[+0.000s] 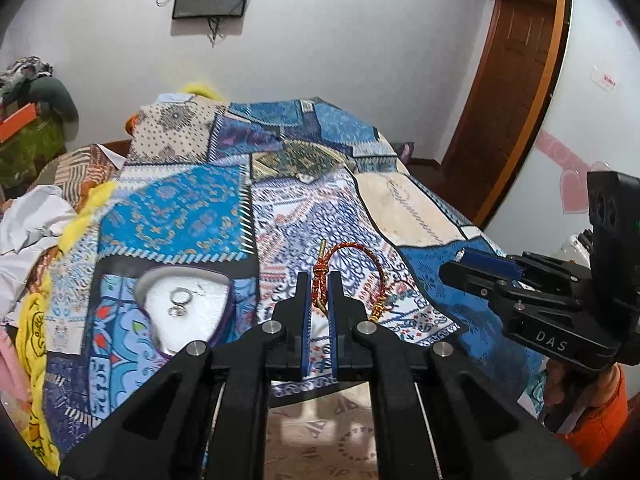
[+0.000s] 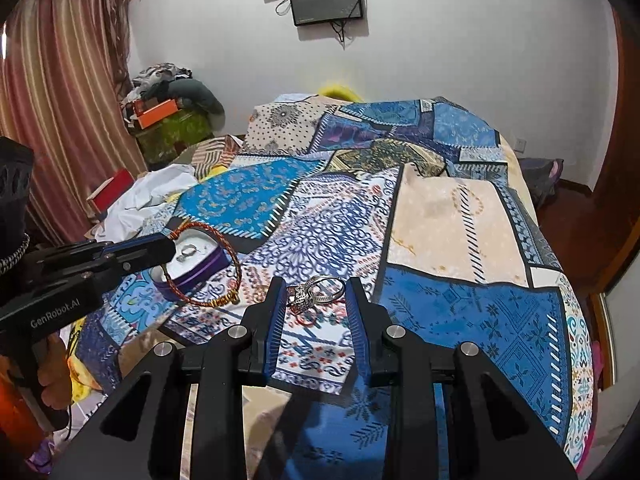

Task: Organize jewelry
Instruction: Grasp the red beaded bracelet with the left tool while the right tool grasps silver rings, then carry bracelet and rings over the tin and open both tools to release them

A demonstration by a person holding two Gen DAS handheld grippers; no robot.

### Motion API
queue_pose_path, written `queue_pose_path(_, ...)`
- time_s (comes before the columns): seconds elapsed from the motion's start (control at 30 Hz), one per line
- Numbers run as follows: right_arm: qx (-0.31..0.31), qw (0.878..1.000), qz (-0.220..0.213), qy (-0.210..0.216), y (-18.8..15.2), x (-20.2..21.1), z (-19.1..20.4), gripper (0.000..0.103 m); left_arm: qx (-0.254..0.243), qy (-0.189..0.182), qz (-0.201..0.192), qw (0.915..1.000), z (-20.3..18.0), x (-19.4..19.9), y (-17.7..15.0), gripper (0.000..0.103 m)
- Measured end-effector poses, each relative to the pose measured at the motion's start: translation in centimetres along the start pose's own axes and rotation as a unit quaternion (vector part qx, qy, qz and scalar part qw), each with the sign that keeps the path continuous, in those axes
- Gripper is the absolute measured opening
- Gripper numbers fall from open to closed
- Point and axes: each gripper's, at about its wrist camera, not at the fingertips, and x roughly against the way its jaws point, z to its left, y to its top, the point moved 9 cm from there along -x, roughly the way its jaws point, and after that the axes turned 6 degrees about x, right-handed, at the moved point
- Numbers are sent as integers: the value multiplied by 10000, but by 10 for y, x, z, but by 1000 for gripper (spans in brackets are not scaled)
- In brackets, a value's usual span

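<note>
The left gripper (image 1: 319, 280) has its two blue-padded fingers drawn close together, pinching the knotted part of a red-and-gold cord bracelet (image 1: 362, 256). The rest of the loop arcs away to the right of those fingers, with a small gold end (image 1: 376, 314) lying on the bedspread just past the right finger. From the right wrist view the bracelet (image 2: 236, 256) hangs from the left gripper (image 2: 170, 250) and its loop frames the heart-shaped jewelry box (image 2: 208, 264), which sits open beyond it. From the left wrist view the box (image 1: 186, 304) lies to the left of the left gripper's fingers, close by, its white lining holding a pair of silver rings (image 1: 179, 300).

The right gripper (image 2: 316, 292) has its fingers spread apart, one on each side of a silver ring (image 2: 320, 290) with a sparkling ornate top. The ring lies on the patchwork bedspread (image 2: 460, 232), its ornate top touching or almost touching the left finger, while the band stays clear of the right finger. In the left wrist view, the right gripper (image 1: 460, 264) hovers off to the right, well apart from the bracelet.
</note>
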Motion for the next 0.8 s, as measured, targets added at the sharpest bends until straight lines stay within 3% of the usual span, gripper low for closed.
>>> queue_pose_path(0.4, 206, 9992, -271, 228, 27, 0, 34, 27, 294, 435, -480, 9975, 51, 33, 22, 6)
queue_pose_path(0.8, 436, 9966, -192, 674, 39, -28, 82, 27, 719, 949, -713, 9903, 119, 54, 26, 6)
